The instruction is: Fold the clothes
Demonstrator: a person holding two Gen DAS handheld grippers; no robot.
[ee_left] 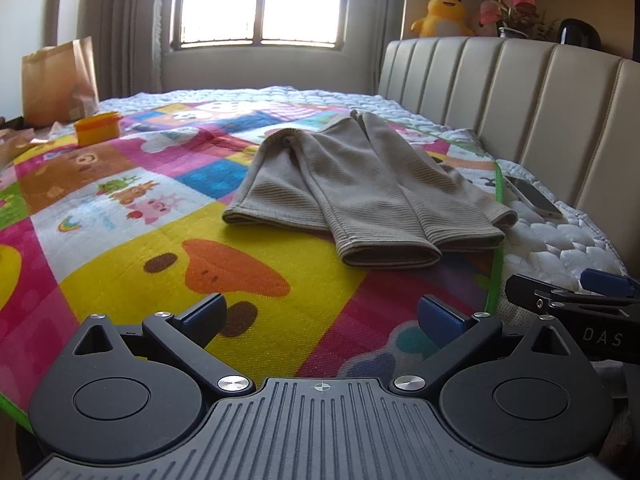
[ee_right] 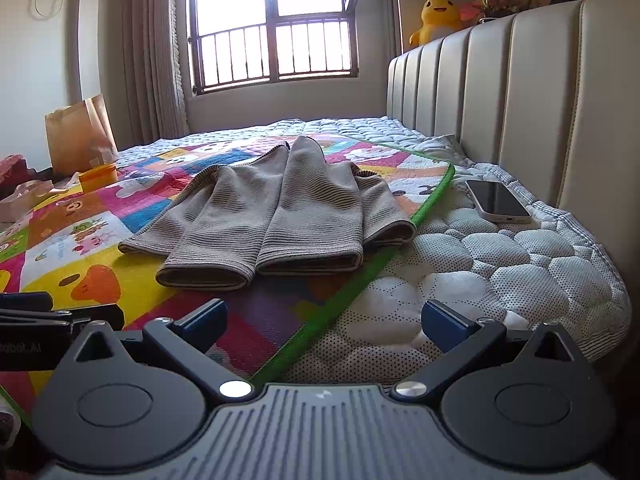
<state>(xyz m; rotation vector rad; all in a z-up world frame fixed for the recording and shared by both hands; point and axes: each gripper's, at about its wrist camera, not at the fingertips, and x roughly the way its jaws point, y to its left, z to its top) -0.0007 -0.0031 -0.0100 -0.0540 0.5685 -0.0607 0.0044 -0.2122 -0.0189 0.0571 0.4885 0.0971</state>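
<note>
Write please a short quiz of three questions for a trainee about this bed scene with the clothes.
1. True or false: the left gripper holds the beige garment.
2. The phone lies on: A) the colourful mat; B) the white mattress; C) the headboard.
3. Fill in: both grippers, the right gripper too, have their jaws ____.

Key: 1 false, it is short of the garment and apart from it; 2 B; 3 open.

left hand-held gripper [ee_left: 320,316]: spread, empty | beige garment [ee_left: 360,196]: on play mat [ee_left: 120,248]
</note>
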